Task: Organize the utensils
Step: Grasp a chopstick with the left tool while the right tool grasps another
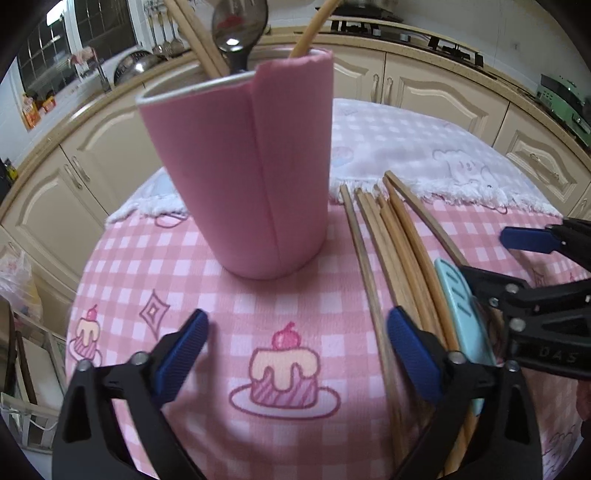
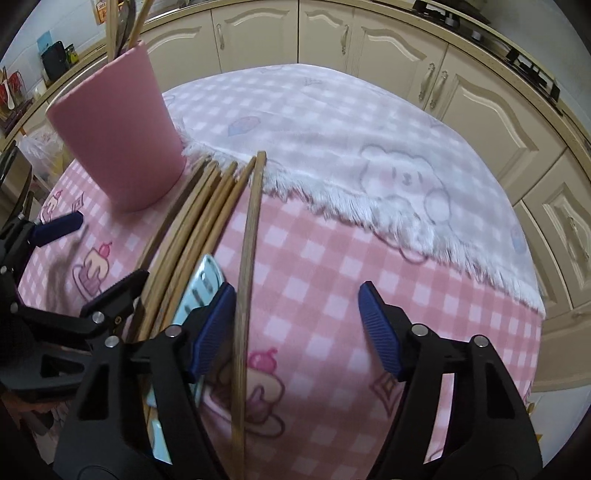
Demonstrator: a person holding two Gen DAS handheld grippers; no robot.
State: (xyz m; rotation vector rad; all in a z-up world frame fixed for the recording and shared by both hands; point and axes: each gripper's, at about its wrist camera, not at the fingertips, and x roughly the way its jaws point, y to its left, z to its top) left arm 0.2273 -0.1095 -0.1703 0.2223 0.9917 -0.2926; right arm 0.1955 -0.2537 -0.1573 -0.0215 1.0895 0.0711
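Observation:
A pink cup [image 1: 240, 177] [image 2: 118, 140] stands upright on the checked cloth and holds wooden chopsticks and a metal spoon [image 1: 240, 22]. To its right several wooden chopsticks [image 1: 399, 251] [image 2: 199, 210] lie side by side, with a light blue utensil [image 1: 461, 306] [image 2: 201, 286] among them. My left gripper [image 1: 295, 328] is open in front of the cup, its right pad over the leftmost chopstick. My right gripper [image 2: 297, 306] is open over the pile; one separate chopstick [image 2: 251, 229] lies between its fingers, close to the left pad, with no pad pressing on it.
The pink checked tablecloth [image 1: 221, 291] covers a round table, with a white fringed blanket [image 2: 332, 122] over its far half. Cream kitchen cabinets [image 2: 480, 103] and a counter with a stove [image 1: 406, 33] ring the table. The cloth drops off at the table edge on the left [image 1: 74, 295].

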